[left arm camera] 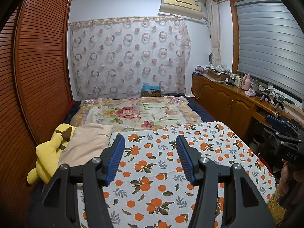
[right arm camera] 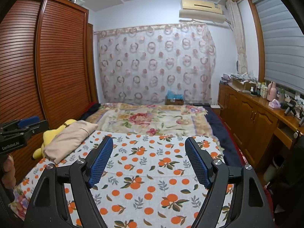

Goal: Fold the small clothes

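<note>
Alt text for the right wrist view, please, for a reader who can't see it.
The right gripper is open and empty above an orange-print cloth spread on a bed. A folded beige garment lies at the cloth's left edge, against a yellow plush toy; the left gripper shows at far left.

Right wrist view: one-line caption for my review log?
Open right gripper above orange-print cloth; beige garment at left, untouched.
</note>
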Motion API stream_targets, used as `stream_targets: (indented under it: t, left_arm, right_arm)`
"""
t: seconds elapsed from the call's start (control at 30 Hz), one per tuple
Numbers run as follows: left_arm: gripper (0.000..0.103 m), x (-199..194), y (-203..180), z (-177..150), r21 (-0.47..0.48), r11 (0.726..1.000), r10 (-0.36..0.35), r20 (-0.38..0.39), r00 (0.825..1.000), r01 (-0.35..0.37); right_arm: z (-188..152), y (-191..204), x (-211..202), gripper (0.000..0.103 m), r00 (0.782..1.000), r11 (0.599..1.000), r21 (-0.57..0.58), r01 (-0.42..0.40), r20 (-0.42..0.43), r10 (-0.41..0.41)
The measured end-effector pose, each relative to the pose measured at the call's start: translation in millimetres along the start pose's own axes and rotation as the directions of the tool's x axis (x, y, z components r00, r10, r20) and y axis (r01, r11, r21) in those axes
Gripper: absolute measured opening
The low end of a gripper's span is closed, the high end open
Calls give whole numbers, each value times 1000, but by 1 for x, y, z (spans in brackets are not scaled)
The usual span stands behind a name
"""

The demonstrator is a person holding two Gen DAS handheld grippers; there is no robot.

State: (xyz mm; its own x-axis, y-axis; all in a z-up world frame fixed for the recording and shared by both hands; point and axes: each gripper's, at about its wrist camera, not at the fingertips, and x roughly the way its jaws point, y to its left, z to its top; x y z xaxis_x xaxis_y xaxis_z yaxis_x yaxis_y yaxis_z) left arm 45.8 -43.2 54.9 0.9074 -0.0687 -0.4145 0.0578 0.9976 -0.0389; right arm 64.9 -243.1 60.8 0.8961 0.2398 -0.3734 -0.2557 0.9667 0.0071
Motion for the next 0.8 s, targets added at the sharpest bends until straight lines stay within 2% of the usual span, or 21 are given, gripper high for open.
stream_targets:
  t: [0.8]
  left_arm:
    - [56, 0, 2, -1, 2, 1000, 5, 3, 1000, -5]
  right_arm:
    - [1, 3, 0, 80, 1000, 1000, -3, 2, 3, -2]
